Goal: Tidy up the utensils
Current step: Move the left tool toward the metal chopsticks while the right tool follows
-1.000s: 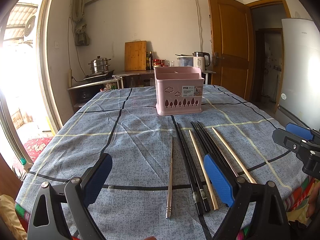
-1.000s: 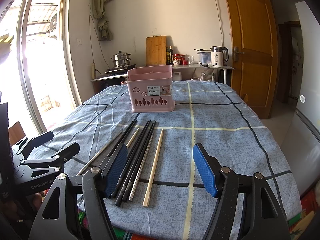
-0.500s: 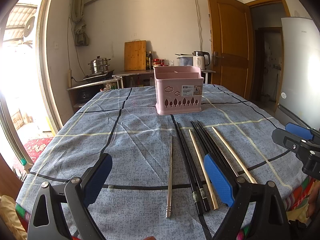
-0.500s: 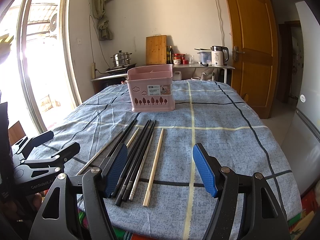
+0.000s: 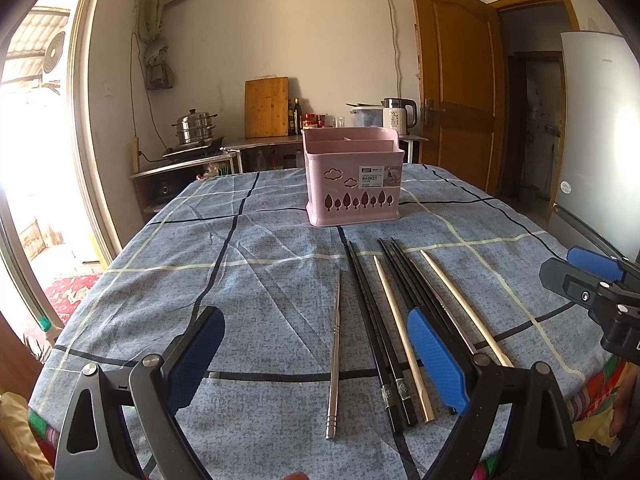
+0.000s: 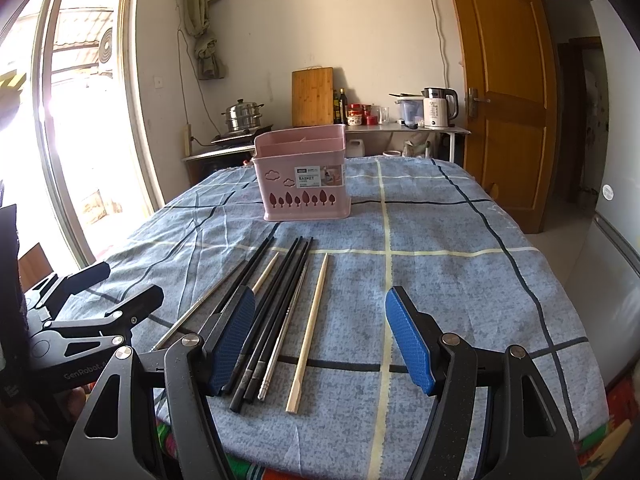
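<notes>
1. Nearest the cameras, both tongs hang wide apart and empty over the table's near edge. The left gripper (image 5: 316, 354) frames the steel chopstick (image 5: 335, 344). The right gripper (image 6: 320, 344) frames the right-hand wooden chopstick (image 6: 310, 322) and bare cloth.

2. Just beyond the tips, the chopsticks lie in a loose fan on the blue checked tablecloth (image 5: 260, 280), thick ends toward the person. From the left there is the steel one alone, a black pair (image 5: 374, 330), a wooden chopstick (image 5: 400, 330), and a bundle of black sticks (image 6: 280, 300) with a second steel one among them. The other wooden one lies at the far right.

3. No stick appears lifted, so the step in hand is judged to be the first pick. The two outer sticks lie apart from the rest and look the cleanest to take. Closing across a shaft near its thick end, pads square to it, should stop it rolling or pivoting.

4. The packed black bundle is the likely trouble spot. A pad pushed in there could scatter neighbours, so work inward from the edges.

5. Farthest off, the pink basket (image 5: 354, 182) stands upright mid-table, well apart from the fan, its divided compartments open on top. Sticks should go in tips down, sorted by kind.
</notes>
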Demonstrator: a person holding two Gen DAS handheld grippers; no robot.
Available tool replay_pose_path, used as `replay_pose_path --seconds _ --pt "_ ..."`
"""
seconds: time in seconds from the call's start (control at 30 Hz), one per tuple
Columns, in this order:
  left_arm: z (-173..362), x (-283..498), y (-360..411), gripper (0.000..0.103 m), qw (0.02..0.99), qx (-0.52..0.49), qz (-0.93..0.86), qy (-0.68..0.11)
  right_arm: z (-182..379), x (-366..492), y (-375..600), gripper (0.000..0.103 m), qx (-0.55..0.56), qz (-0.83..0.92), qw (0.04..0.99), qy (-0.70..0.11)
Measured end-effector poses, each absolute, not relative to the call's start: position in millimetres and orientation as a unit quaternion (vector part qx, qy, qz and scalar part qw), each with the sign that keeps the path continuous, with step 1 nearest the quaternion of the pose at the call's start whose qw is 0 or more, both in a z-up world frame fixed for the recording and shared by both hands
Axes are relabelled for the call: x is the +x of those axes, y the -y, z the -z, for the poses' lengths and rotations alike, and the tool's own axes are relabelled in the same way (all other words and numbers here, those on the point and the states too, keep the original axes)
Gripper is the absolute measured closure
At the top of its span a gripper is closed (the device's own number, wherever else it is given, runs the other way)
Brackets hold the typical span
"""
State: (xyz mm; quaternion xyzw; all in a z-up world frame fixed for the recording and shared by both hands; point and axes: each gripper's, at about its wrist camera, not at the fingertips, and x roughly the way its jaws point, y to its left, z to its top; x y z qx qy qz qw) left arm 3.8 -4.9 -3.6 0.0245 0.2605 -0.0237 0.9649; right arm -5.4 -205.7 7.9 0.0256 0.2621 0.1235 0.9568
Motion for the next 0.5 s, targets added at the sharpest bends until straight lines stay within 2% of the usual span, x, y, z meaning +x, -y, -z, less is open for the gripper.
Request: replay_pose_path --seconds 0.17,0.27,0.4,0.5 --pt "5.1 20.2 7.9 0.009 0.959 0.029 0.044 -0.279 -4.7 6.0 207.5 0.035 0.029 -0.127 0.951 -0.279" --pt "6.1 37.4 7.2 0.016 0.951 0.018 0.068 -0.3 -2.0 17.4 206.4 0.035 0.025 -0.129 0.946 -0.298" --pt "12.5 64.8 5.9 0.017 0.942 0.018 0.074 -0.328 0.1 33.7 203.7 0.035 0.026 -0.141 0.938 -0.316" --pt "19.9 87.5 2.5 0.026 0.931 0.013 0.07 -0.359 2.9 47.7 200.1 0.035 0.021 -0.143 0.935 -0.324"
